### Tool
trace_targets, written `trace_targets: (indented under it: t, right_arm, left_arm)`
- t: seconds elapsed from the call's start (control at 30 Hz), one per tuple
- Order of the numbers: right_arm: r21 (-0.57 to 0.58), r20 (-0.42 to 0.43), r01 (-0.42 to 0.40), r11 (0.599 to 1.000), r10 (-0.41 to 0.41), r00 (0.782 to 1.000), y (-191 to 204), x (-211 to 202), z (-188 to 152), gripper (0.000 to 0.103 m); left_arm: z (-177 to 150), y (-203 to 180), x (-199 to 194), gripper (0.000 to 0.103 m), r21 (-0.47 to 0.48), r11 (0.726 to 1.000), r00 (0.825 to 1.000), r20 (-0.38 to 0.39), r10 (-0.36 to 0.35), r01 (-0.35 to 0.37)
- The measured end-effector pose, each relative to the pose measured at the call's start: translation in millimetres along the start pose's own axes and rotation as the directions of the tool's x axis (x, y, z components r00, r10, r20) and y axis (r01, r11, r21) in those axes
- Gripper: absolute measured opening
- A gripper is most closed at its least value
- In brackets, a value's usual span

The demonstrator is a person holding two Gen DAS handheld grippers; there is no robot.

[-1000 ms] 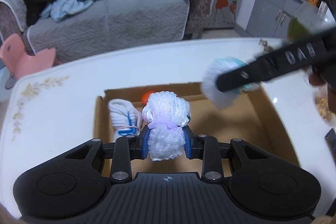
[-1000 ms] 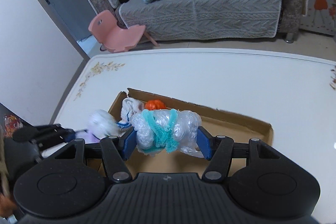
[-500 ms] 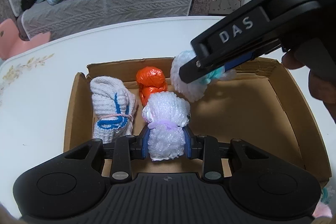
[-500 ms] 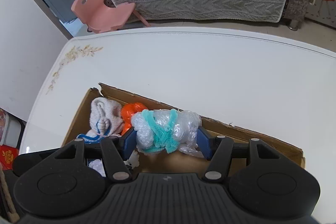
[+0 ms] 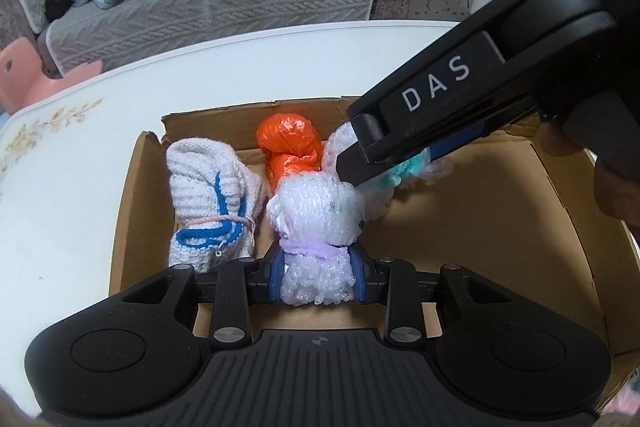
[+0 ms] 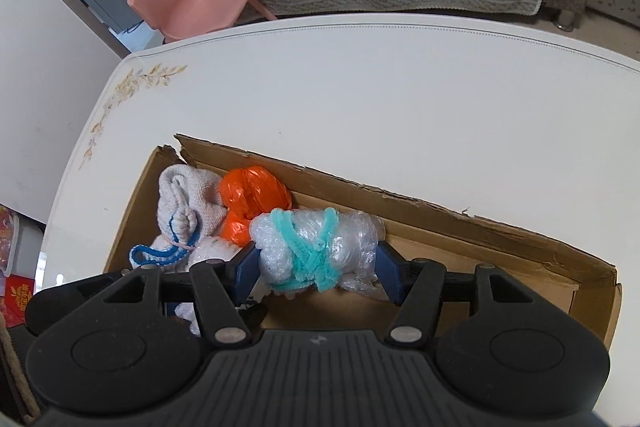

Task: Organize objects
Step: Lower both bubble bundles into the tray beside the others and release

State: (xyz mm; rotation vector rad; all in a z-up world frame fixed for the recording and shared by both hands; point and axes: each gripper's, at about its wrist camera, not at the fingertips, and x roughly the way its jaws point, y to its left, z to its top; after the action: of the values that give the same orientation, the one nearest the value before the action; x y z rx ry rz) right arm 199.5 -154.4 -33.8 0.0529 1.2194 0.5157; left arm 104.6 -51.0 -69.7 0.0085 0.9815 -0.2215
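Both grippers have descended into the cardboard box [image 5: 132, 195] since the earlier frames, when the right one was still above the table [image 6: 360, 87] beyond the box's right wall; the left gripper [image 5: 318, 277] is clamped on the foam-net bundle with the lilac tie [image 5: 316, 227], and the right gripper [image 6: 316, 265] is clamped on the bubble-wrap bundle with the teal tie [image 6: 316, 243]; both loads hang over the left half of the box, the teal one near the far wall, the lilac one nearer the front; the white knitted bundle [image 5: 212, 203] lies in the far left corner with the orange bundle [image 5: 290, 147] just beside it against the far wall; the step in hand appears to be setting both bundles down beside these; for a clean placement, lower each bundle until it rests on the box floor before parting the jaws, then withdraw straight upward so the pads do not drag the soft wrapping; release one gripper at a time, since in the left wrist view the right gripper's finger crosses close above the lilac bundle; the right half of the box floor is bare and gives ample room; the torn far wall and the left wall are close to the stored items, so lateral motion there should be kept small.
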Motion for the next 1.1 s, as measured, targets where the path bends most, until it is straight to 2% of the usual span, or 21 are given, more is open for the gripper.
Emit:
trace_targets:
  t: [0.2,0.33,0.43,0.57,0.8,0.97,1.1]
  right_arm:
    - [0.015,-0.005,-0.010,1.000,0.010,1.000,-4,-4,2,0.061]
    - [0.017,-0.005,-0.013,1.000,0.013,1.000,-3,-7,3,0.071]
    - [0.019,-0.005,-0.015,1.000,0.015,1.000,-1,-9,4,0.076]
    - [0.017,-0.006,-0.004,1.000,0.004,1.000,1,-12,2,0.077]
    - [0.020,0.004,0.001,1.000,-0.001,1.000,2,-22,0,0.077]
    - [0.020,0.021,-0.002,1.000,0.001,1.000,7,-38,-7,0.077]
    - [0.009,0.034,-0.007,1.000,0.007,0.999,12,-56,-17,0.078]
  left_arm:
    - [2,-3,-2,0.044,0.001,1.000,1.000,-0.004,-0.003,0.003]
    - [1,-8,-6,0.050,0.017,1.000,1.000,-0.007,-0.001,0.001]
    - [3,-7,-8,0.051,0.017,1.000,1.000,-0.008,-0.003,0.003]
    - [2,-7,-13,0.055,0.014,1.000,1.000,-0.010,-0.007,0.007]
    - [2,-9,-26,0.057,0.017,1.000,1.000,-0.007,-0.008,0.008]
    - [2,-8,-47,0.058,0.002,1.000,1.000,0.003,-0.021,0.021]
    - [1,-7,-71,0.064,0.003,1.000,1.000,0.006,-0.030,0.030]
